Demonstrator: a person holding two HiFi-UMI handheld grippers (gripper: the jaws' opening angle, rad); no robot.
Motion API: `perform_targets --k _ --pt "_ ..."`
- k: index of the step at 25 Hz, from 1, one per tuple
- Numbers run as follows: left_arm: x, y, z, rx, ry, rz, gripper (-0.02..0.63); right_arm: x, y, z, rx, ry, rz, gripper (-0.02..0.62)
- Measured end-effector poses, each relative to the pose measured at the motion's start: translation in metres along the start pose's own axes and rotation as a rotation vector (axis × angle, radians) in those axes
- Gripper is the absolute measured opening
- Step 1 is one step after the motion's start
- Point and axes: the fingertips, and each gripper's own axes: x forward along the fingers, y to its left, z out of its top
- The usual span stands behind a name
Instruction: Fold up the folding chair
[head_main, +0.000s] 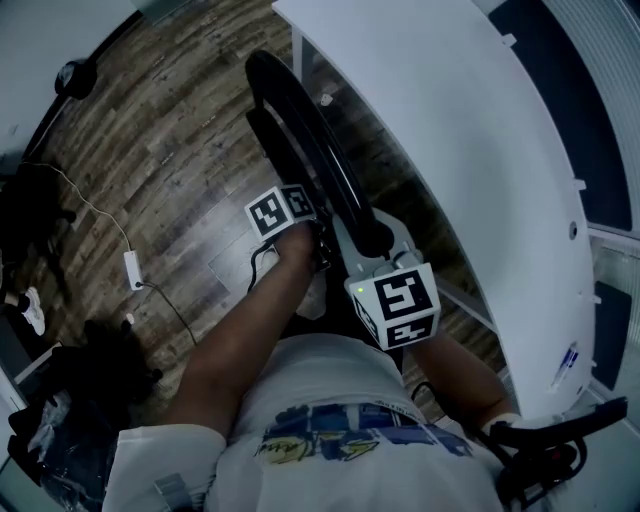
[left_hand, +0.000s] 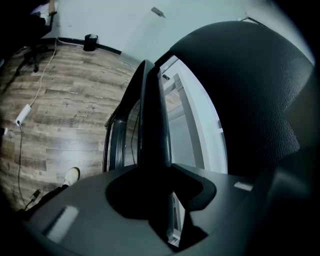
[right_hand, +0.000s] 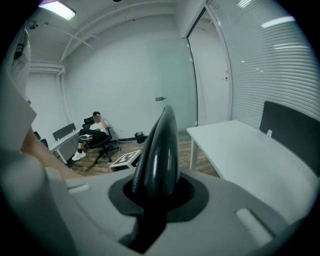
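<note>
A: Wood floor below, white worktop to the right. Whereabouts of the folding chair?
B: Low ahead, edge-on, just beside the worktop; long axis running straight away from the body, far end pointing ahead.
A: Tongs?
B: Left tongs and right tongs both pinching its near rim, left slightly further along. Probably folded nearly flat; hard to tell.

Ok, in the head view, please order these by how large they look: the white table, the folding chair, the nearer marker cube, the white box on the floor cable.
1. white table
2. folding chair
3. nearer marker cube, which looks larger because it is close to the camera
4. white box
</note>
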Motion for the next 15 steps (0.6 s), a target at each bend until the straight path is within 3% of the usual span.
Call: perform_targets --k 4,8,15 --pt "0.017 -0.024 0.012 -0.063 -0.056 0.006 0.129 0.004 -0.033 0.008 -0.037 -0.011 0.064 0.061" --pt "0.045 -0.035 0.022 -0.066 -0.1 0.023 0.127 0.011 -0.066 0.007 -0.056 -0.02 0.107 0.061" --pt "0.087 -0.049 0.021 -0.103 -0.101 0.041 0.129 0.026 -0.114 -0.008 -0.037 -0.013 0.15 0.064"
